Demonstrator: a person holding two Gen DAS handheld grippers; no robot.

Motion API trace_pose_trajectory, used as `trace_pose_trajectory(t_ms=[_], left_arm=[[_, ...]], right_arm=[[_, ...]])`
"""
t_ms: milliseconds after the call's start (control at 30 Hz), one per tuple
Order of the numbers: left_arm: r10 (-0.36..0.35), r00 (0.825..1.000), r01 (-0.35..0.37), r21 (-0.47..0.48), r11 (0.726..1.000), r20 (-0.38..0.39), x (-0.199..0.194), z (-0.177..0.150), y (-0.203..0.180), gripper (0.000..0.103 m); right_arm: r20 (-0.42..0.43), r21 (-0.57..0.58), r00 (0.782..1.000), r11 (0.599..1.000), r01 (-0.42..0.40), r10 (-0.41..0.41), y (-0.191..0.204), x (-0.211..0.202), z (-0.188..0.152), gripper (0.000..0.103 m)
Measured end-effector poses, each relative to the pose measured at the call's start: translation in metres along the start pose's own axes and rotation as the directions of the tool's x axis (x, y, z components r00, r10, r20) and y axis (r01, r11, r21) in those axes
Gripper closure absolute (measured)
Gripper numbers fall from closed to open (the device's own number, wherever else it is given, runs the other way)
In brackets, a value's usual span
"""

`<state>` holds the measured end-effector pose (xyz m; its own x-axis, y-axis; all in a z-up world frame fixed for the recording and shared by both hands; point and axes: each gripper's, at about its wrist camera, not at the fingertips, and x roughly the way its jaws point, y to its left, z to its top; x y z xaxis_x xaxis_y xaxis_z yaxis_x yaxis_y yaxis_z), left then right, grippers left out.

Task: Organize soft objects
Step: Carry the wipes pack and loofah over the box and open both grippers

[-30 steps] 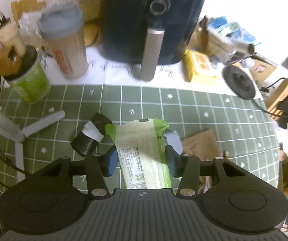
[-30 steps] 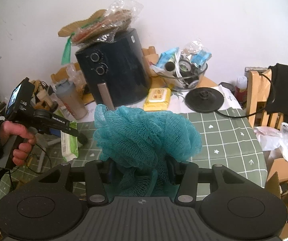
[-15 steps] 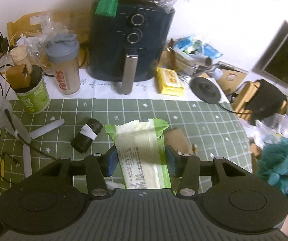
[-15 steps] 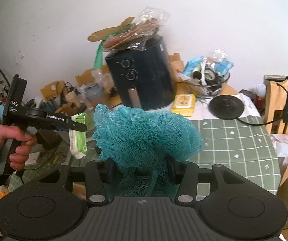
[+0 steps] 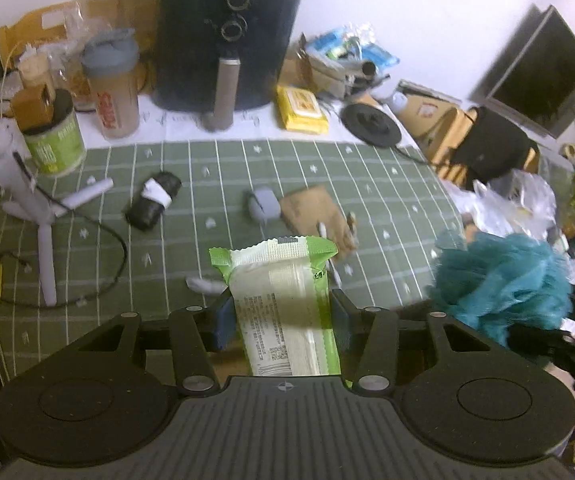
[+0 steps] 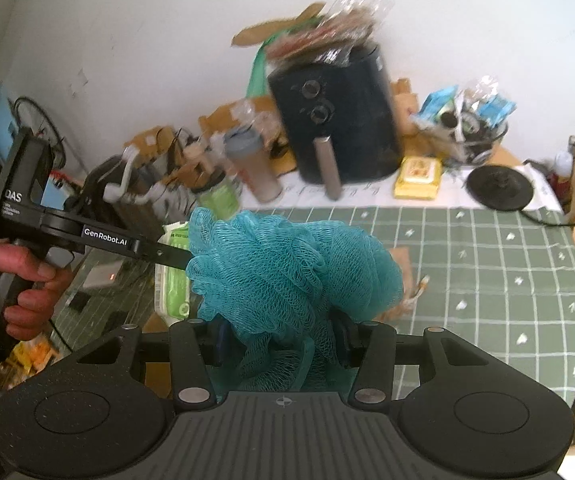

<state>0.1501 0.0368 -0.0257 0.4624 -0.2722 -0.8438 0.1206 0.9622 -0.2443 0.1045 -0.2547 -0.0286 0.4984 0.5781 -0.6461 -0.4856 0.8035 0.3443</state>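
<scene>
My left gripper (image 5: 281, 316) is shut on a green and white pack of wet wipes (image 5: 283, 300), held above the green checked tablecloth (image 5: 367, 184). My right gripper (image 6: 283, 340) is shut on a teal mesh bath sponge (image 6: 287, 268) that bulges well past its fingers. The left wrist view catches that sponge (image 5: 503, 280) at the right, beside my left gripper. In the right wrist view the wipes pack (image 6: 173, 276) shows left of the sponge, in the left gripper, which a hand (image 6: 19, 276) grips.
At the back stand a black air fryer (image 5: 227, 36), a shaker bottle (image 5: 113, 88), a green tin (image 5: 53, 140) and a yellow wipes pack (image 5: 301, 110). On the cloth lie a black roll (image 5: 153, 204), a grey pouch (image 5: 263, 206), brown paper (image 5: 315, 212) and a white tripod (image 5: 35, 208).
Both grippers have pulled back and risen from the table, each keeping its load. The teal sponge has come into the left wrist view at the right.
</scene>
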Motion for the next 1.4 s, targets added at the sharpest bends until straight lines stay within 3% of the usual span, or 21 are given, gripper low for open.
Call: trace_pose_trajectory(t_ms=[367,600,700,733,767,867,1067,1400], left_arm=[[-0.012,0.996,0.01,-0.016,1.0,-0.094,0.007,-0.041,-0.003,0.056],[-0.018,0.99,0.013,-0.033,0.999,-0.143,0.015,-0.053,-0.002,0.056],[-0.01,0.99,0.006,-0.029,1.0,-0.14,0.017,-0.056,-0.003,0.054],[-0.002,0.992,-0.002,-0.027,1.0,-0.129,0.016,-0.057,-0.003,0.051],[0.005,0.993,-0.008,-0.024,1.0,-0.119,0.013,-0.057,-0.003,0.041],[0.017,0.997,-0.018,-0.018,1.0,-0.069,0.004,-0.058,-0.004,0.026],[0.057,0.998,-0.058,-0.019,0.998,-0.018,-0.01,-0.061,-0.002,0.026],[0.1,0.995,-0.1,-0.055,0.993,-0.004,-0.021,-0.075,0.013,0.026]], right_arm=[[-0.122,-0.022,0.992,0.999,-0.028,0.025,0.02,0.017,-0.028,0.052],[-0.157,-0.036,0.988,0.999,-0.013,0.008,0.027,0.024,-0.037,0.05],[-0.181,-0.054,0.983,0.998,0.017,-0.027,0.03,0.033,-0.039,0.036],[-0.186,-0.064,0.982,0.997,0.033,-0.044,0.032,0.035,-0.04,0.027],[-0.185,-0.07,0.981,0.997,0.039,-0.052,0.033,0.036,-0.042,0.018],[-0.169,-0.07,0.984,0.997,0.041,-0.053,0.036,0.035,-0.045,0.004],[-0.173,-0.067,0.983,0.996,0.054,-0.065,0.04,0.032,-0.048,0.0],[-0.167,-0.044,0.98,0.994,0.103,-0.109,0.041,0.028,-0.052,0.0]])
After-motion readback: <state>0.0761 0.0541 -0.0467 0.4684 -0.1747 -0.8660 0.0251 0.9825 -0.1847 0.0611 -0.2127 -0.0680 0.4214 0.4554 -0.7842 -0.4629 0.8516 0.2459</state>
